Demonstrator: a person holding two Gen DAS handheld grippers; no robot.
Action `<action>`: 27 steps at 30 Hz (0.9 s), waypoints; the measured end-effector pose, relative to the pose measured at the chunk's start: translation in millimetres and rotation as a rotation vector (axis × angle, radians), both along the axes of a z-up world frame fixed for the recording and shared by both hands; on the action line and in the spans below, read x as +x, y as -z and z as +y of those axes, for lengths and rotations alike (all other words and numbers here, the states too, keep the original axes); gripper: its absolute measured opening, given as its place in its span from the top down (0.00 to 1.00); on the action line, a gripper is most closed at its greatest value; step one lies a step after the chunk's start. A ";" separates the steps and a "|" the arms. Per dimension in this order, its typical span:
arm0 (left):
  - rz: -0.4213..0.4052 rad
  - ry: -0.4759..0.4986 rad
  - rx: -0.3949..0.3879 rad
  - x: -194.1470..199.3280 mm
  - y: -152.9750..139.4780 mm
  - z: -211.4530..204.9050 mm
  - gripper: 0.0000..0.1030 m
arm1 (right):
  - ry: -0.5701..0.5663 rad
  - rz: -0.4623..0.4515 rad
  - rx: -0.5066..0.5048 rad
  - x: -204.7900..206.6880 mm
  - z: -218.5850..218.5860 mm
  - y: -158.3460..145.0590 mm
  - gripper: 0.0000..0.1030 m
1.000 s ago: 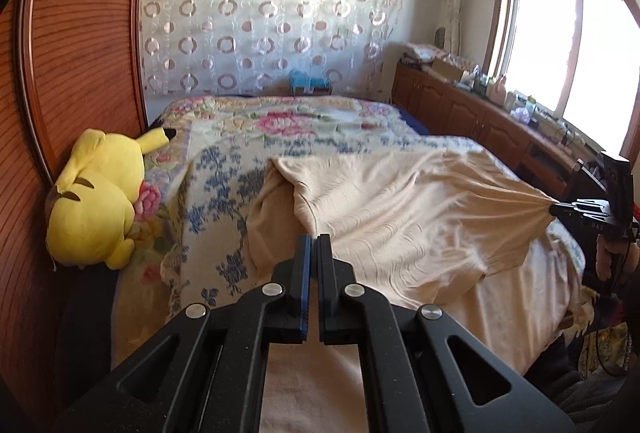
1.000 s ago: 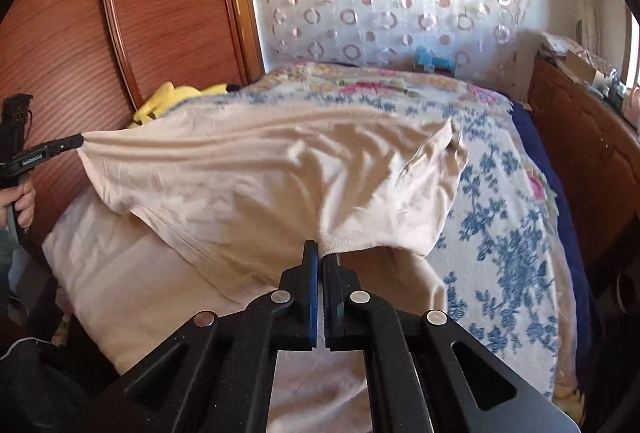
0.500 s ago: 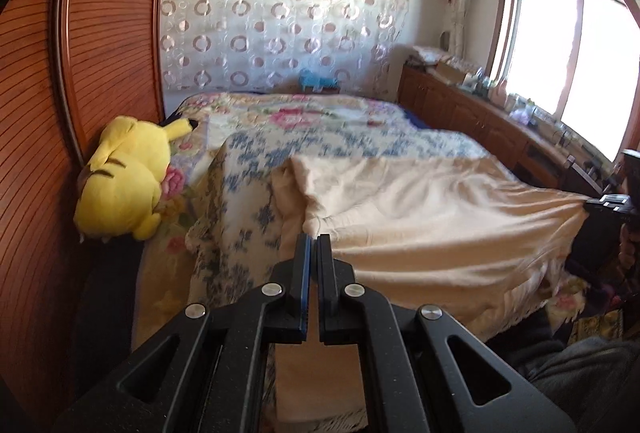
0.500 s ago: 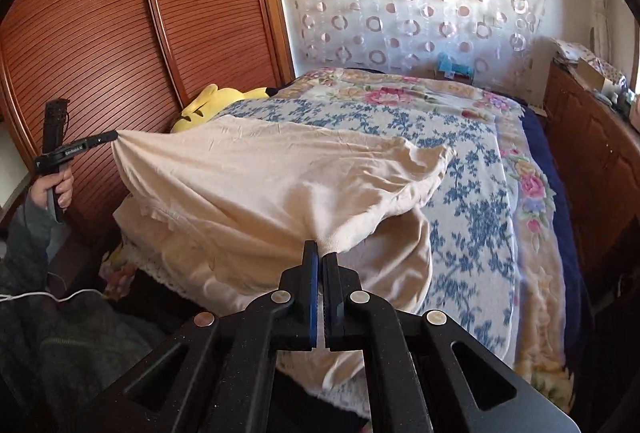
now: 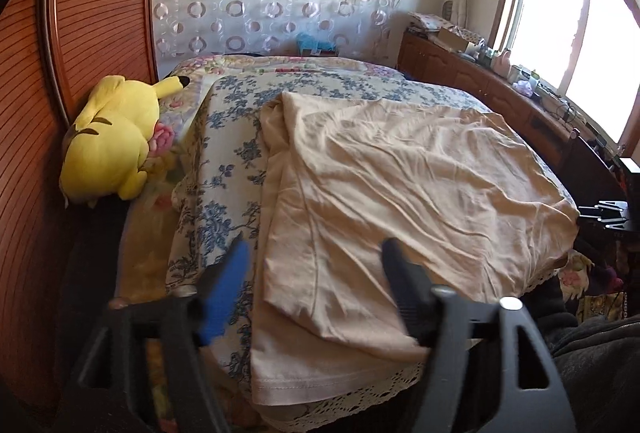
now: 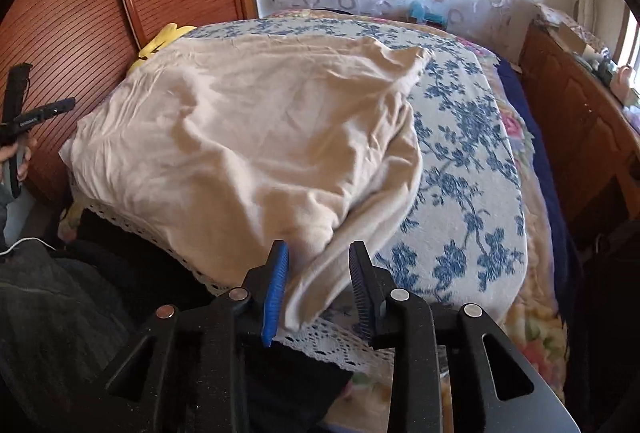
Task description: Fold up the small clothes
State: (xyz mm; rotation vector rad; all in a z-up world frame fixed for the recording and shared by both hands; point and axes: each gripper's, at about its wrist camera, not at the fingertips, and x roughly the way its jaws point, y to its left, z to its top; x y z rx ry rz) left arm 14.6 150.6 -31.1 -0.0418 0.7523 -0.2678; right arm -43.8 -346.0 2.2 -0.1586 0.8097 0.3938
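You stand at the near end of the bed (image 5: 208, 193) with both grippers tipped down toward it, a beige garment (image 5: 400, 185) spread folded over itself across the blue-flowered bedspread (image 6: 460, 173), its near edge reaching the lace trim at the foot of the bed. Your left gripper (image 5: 316, 285) hangs over the garment's near left corner, its jaws opening and already spread wide, blurred with motion; the cloth lies below and between them, but neither the blue pad nor the black finger presses on it. Your right gripper (image 6: 318, 285) hovers at the garment's near right corner, its jaws opening, about partway apart, with a loose fold of the beige fabric lying in the gap and free of both pads. In the right wrist view your left hand (image 6: 18, 157) shows at the far left, wrapped around the handle of its gripper, whose fingers point in toward the bed from just off the garment's left edge. A yellow plush toy (image 5: 112, 137) lies on the left side of the bed against the wooden wardrobe (image 5: 80, 33), well apart from the garment.
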 end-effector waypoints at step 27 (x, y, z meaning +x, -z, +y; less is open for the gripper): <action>0.070 0.033 0.012 7.7 32.2 -36.9 0.22 | 0.039 0.072 -0.054 -31.4 -2.6 44.3 0.97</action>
